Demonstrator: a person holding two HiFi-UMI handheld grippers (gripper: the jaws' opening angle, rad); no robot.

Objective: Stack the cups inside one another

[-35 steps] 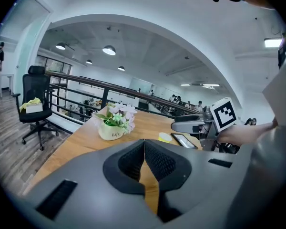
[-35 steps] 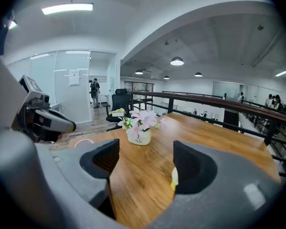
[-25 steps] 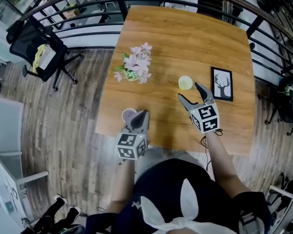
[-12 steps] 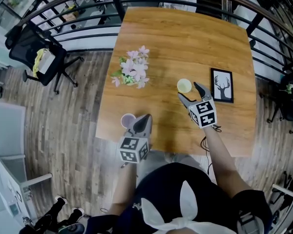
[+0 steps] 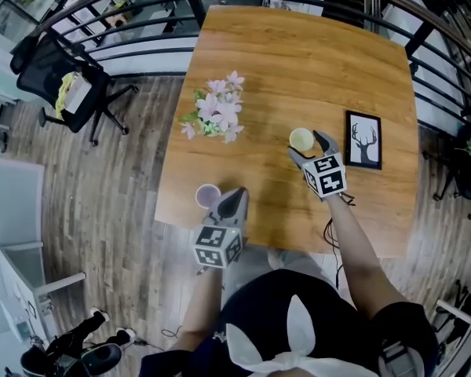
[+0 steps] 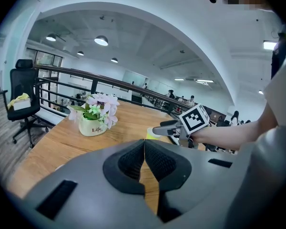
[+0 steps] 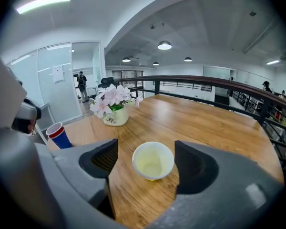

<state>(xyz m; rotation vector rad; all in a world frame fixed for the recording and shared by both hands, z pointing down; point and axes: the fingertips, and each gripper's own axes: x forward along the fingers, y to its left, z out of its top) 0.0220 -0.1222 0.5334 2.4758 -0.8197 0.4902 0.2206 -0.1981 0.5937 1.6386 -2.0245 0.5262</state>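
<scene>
right gripper [image 5: 308, 146] has advanced on the yellow cup [image 5: 301, 140] and now brackets it, where a second ago it stood short of it. left gripper [image 5: 235, 196] holds much the same station beside the blue cup [image 5: 207, 195].

condition of tools: right jaws stand wide apart, the yellow cup upright on the table [image 5: 298, 61] between them, clear of both pads, not yet gripped. left jaws are pressed together with nothing between them.

location of items: yellow cup near the table's middle, beside the framed picture [image 5: 363, 139]; blue cup upright near the table's near left edge, well apart from the yellow one. flower pot [image 5: 214, 115] stands farther back.

risks noted: the yellow cup looks light and empty; one pad meeting it before the other would likely slide or tip it. too hard a squeeze could buckle its wall. the blue cup sits close to the table edge with the closed left gripper just beside it, so a careless nudge could send it off.
</scene>
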